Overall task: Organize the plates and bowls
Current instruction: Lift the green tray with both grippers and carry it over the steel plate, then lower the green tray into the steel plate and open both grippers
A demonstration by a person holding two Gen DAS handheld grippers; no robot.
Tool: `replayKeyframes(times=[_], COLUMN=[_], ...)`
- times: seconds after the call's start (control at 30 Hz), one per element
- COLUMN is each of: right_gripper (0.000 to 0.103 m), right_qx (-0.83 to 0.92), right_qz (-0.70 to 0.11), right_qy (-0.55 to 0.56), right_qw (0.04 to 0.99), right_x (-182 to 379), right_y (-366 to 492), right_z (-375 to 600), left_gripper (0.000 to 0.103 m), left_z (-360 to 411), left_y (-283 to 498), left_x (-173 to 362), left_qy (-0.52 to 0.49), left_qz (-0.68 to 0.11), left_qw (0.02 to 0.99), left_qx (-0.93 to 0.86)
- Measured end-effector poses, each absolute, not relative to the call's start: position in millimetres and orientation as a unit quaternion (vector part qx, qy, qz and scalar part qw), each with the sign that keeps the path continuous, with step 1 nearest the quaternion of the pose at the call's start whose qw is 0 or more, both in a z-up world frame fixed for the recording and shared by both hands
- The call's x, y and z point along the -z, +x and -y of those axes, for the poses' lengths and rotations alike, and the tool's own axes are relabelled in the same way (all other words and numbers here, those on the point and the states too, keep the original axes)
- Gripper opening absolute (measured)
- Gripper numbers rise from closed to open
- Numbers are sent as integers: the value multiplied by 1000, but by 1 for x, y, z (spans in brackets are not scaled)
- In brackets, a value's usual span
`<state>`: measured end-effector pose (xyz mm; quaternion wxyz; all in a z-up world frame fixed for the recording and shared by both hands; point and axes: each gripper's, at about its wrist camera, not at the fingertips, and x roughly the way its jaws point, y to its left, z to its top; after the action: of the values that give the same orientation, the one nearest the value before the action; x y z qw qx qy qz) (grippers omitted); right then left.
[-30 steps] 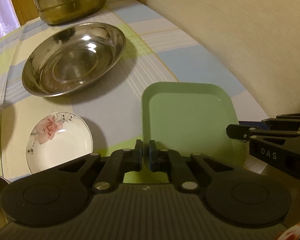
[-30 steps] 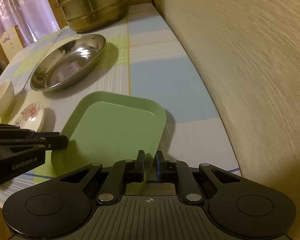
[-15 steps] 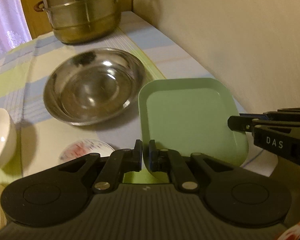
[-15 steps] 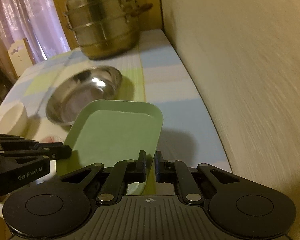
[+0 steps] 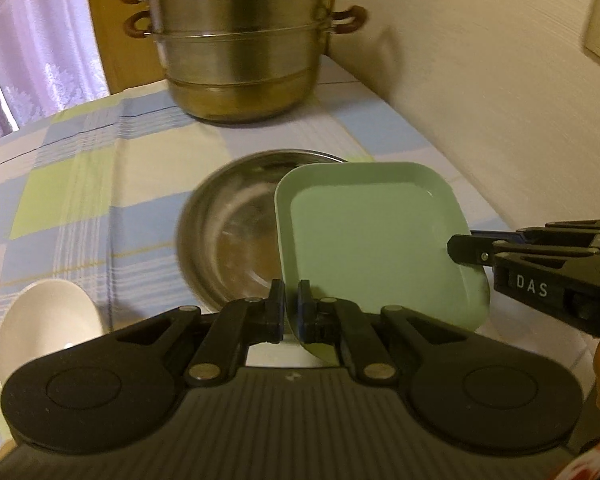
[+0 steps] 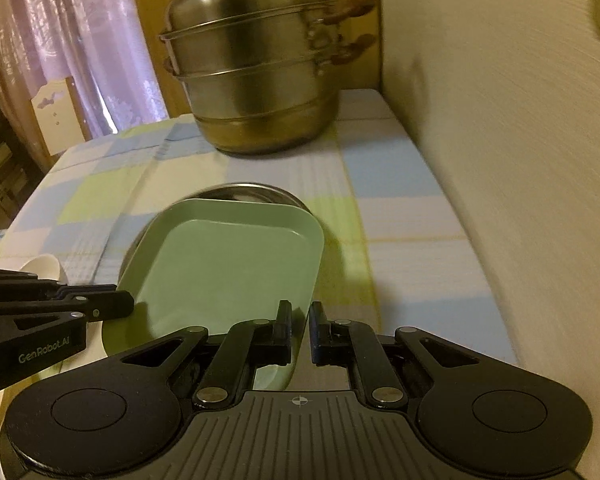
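A green rectangular plate (image 5: 374,240) is held in the air by both grippers. My left gripper (image 5: 291,308) is shut on its near left rim. My right gripper (image 6: 300,330) is shut on its near right rim (image 6: 288,344). The plate (image 6: 228,268) hangs over the steel round bowl (image 5: 228,232), which lies on the checked tablecloth; only the bowl's far rim (image 6: 252,192) shows in the right wrist view. A white bowl (image 5: 46,328) stands at the left, also in the right wrist view (image 6: 42,266). The right gripper's fingers (image 5: 472,250) show in the left view, the left's fingers (image 6: 112,306) in the right view.
A tall stacked steel steamer pot (image 5: 244,40) stands at the back of the table (image 5: 80,184), close to the wall (image 5: 480,80) on the right; it also shows in the right wrist view (image 6: 256,76). Purple curtains (image 6: 80,40) hang at the back left.
Both grippers have lifted the green plate off the cloth and carried it forward and left, over the steel bowl. The small flowered saucer has dropped out of view.
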<state>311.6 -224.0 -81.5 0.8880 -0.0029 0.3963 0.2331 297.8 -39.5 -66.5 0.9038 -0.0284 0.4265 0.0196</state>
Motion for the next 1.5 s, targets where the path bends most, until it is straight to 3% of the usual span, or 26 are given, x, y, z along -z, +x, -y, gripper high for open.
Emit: replayKeyframes(times=[0.53,1.3,1.4,1.5], right_gripper=[9,10,14,31], right_qx=[-239,-240,-242,-245], right_qz=[-426,-440,-429,-419], right_qy=[-1,28,39,43], right_qw=[872,865,870,873], right_x=[114,126,120,111], right_y=[374,386,384,378], right_z=[177,180,185,189], left_gripper=[5,6,9,10], left_z=[-5,-10,-9,-8], left_y=[346,361,358,352], left_x=[100,115,110,100], left_qy=[-48,-59,-57,-60], left_qz=[-453,-479,-474,-468], left_qw=[889,875,877,880], left_qx=[-40,-47,-49,-49])
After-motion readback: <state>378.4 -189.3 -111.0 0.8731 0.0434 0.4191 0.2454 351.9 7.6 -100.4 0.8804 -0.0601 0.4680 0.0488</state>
